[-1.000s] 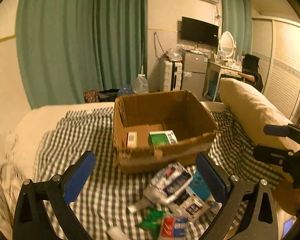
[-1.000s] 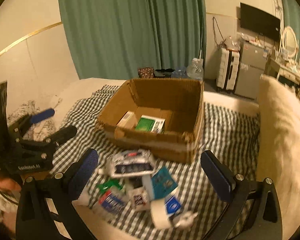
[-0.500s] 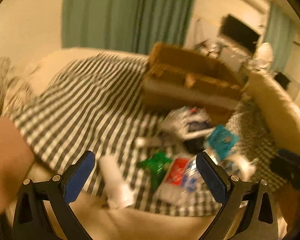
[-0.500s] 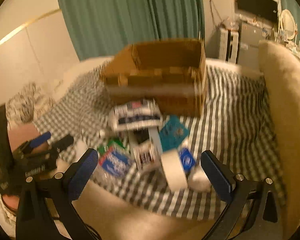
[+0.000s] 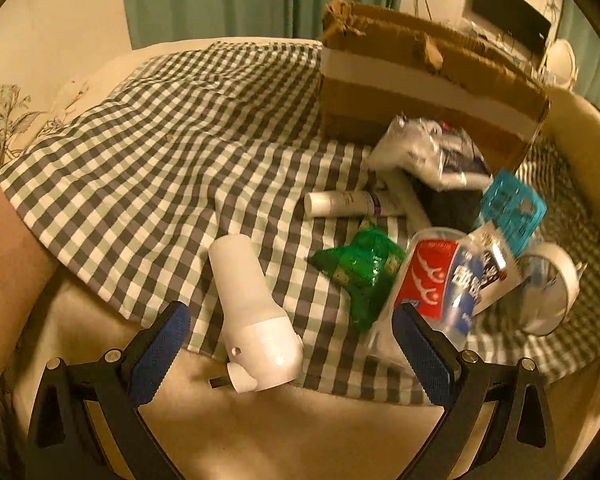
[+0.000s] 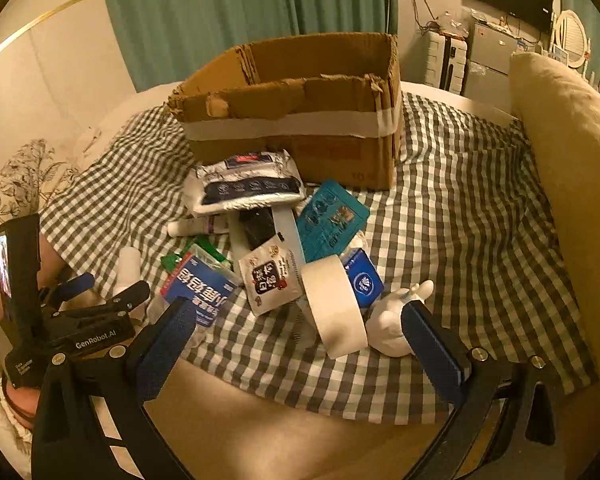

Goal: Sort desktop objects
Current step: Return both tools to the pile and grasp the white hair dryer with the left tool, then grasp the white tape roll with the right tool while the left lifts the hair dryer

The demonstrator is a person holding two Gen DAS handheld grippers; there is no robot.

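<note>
The left gripper (image 5: 286, 344) has its fingers spread wide and holds nothing. Between them lies a white bottle (image 5: 249, 304), long axis running away from the camera, its nozzle end nearest and overhanging the near edge of the checked cloth (image 5: 148, 148). Left of the bottle the cloth is bare up to its left border. To the right sits the clutter: a green packet (image 5: 360, 268), a red-and-blue pouch (image 5: 440, 280), a tape roll (image 6: 334, 306) standing on edge and a white figurine (image 6: 396, 320). Behind the pile stands the cardboard box (image 6: 296, 120), open side up. The right gripper (image 6: 296, 330) is likewise spread and empty, straddling the tape roll. Right of the pile the cloth lies open up to a beige cushion (image 6: 572, 152).
</note>
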